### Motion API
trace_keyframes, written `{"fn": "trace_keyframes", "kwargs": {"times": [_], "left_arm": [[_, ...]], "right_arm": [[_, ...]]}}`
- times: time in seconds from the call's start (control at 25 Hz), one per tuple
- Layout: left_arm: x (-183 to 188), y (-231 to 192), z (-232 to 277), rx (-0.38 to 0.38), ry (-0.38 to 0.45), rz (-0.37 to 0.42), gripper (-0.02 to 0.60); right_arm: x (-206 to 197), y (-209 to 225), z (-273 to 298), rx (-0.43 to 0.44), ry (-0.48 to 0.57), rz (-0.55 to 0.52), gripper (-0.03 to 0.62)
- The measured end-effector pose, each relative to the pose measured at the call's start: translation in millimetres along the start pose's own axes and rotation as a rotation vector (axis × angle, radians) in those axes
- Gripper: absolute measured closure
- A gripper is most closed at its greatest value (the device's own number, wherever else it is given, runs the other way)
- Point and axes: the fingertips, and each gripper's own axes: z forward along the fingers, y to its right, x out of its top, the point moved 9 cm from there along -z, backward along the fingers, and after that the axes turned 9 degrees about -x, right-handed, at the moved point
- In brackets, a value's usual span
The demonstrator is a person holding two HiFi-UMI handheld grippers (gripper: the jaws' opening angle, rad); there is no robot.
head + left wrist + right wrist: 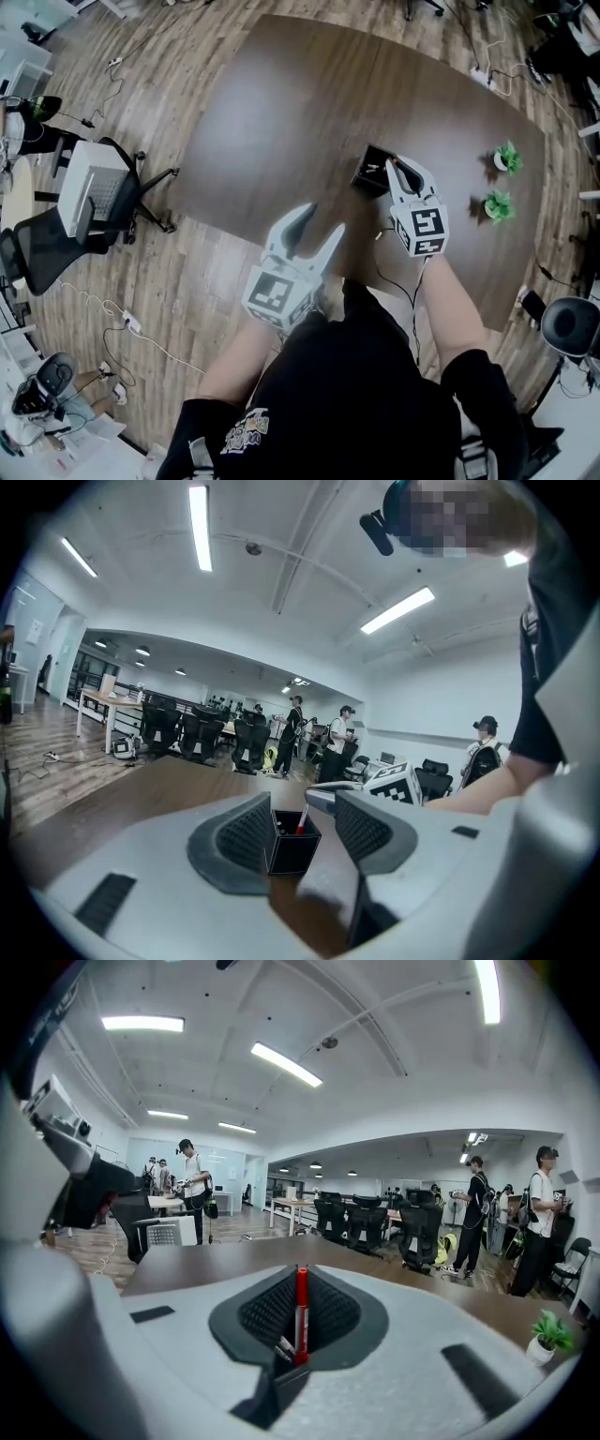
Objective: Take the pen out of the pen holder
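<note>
A black square pen holder (370,171) stands on the dark wooden table (281,112). My right gripper (396,167) hangs over its right rim, shut on a red pen (301,1309) that stands upright between the pads. The pen's lower end is still at the holder's mouth, beside other pens (281,1345). In the left gripper view the holder (292,847) sits ahead with the red pen (302,819) rising from it. My left gripper (325,218) is open and holds nothing, hovering near the table's front edge, apart from the holder.
Two small green potted plants (507,157) (498,204) stand on the table right of the holder. Office chairs (103,192) and floor cables lie off the table's left. People stand among desks at the back of the room (295,726).
</note>
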Motion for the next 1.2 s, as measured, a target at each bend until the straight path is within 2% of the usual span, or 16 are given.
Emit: {"fn": "trace_keyframes", "kwargs": {"times": [0.4, 0.52, 0.64, 0.76, 1.2], "left_arm": [[10.9, 17.5, -53.5, -0.021, 0.055, 0.03, 0.385], [10.6, 24.9, -70.6, -0.032, 0.061, 0.047, 0.411], [9.3, 30.9, -86.1, -0.044, 0.064, 0.063, 0.47], [7.5, 35.5, -96.9, -0.061, 0.064, 0.058, 0.56], [-0.4, 85.6, -102.7, -0.171, 0.041, 0.066, 0.569]], "right_arm": [[67.3, -25.2, -67.8, -0.062, 0.151, 0.048, 0.56], [82.7, -36.2, -97.0, -0.081, 0.19, 0.077, 0.56], [94.1, -47.3, -128.8, -0.107, 0.222, 0.106, 0.56], [99.4, -59.1, -160.4, -0.132, 0.23, 0.123, 0.56], [89.1, -77.1, -260.5, -0.186, 0.202, 0.168, 0.56]]}}
